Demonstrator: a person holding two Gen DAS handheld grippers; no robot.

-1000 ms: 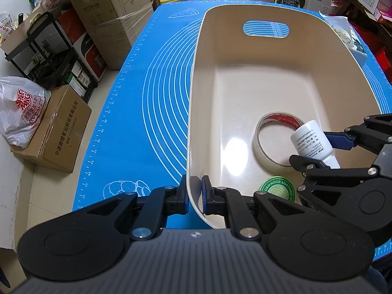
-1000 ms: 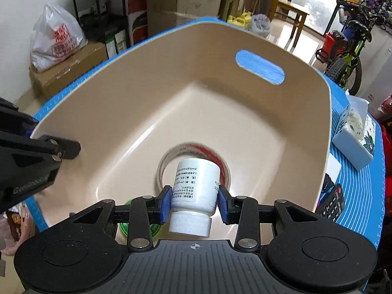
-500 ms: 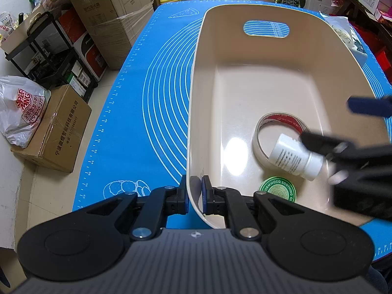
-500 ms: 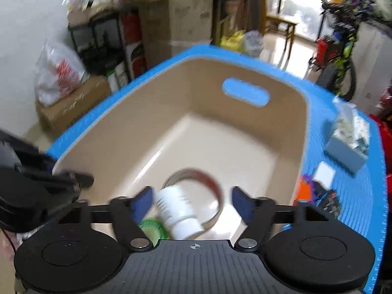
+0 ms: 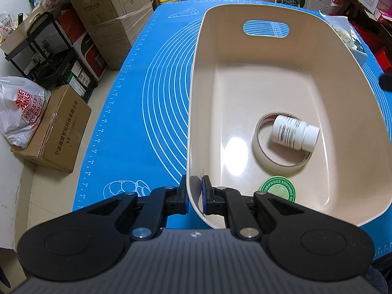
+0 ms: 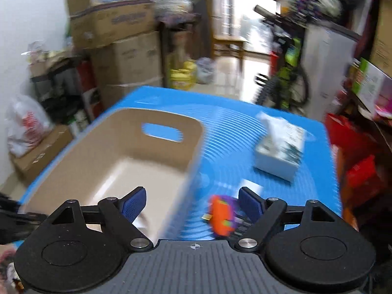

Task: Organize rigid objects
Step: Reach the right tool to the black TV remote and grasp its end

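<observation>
A beige plastic bin (image 5: 196, 93) stands on the blue mat (image 5: 156, 93). My left gripper (image 5: 194, 197) is shut on the bin's near left rim. Inside lie a white pill bottle (image 5: 294, 133) on its side across a tape roll (image 5: 259, 152), and a green round tin (image 5: 276, 192). My right gripper (image 6: 193, 202) is open and empty, above the mat just right of the bin (image 6: 117, 154). An orange and purple toy (image 6: 221, 214) lies on the mat between its fingers, blurred.
A tissue box (image 6: 279, 152) and a small white card (image 6: 250, 186) lie on the mat to the right. Cardboard boxes (image 5: 56, 132), a plastic bag (image 5: 22, 112) and a black shelf (image 5: 49, 51) stand on the floor to the left. A bicycle (image 6: 281, 80) stands behind.
My right gripper opened and dropped the white bottle into the bin, then pulled back up and to the right. The bottle came to rest on the tape roll. The left gripper held still.
</observation>
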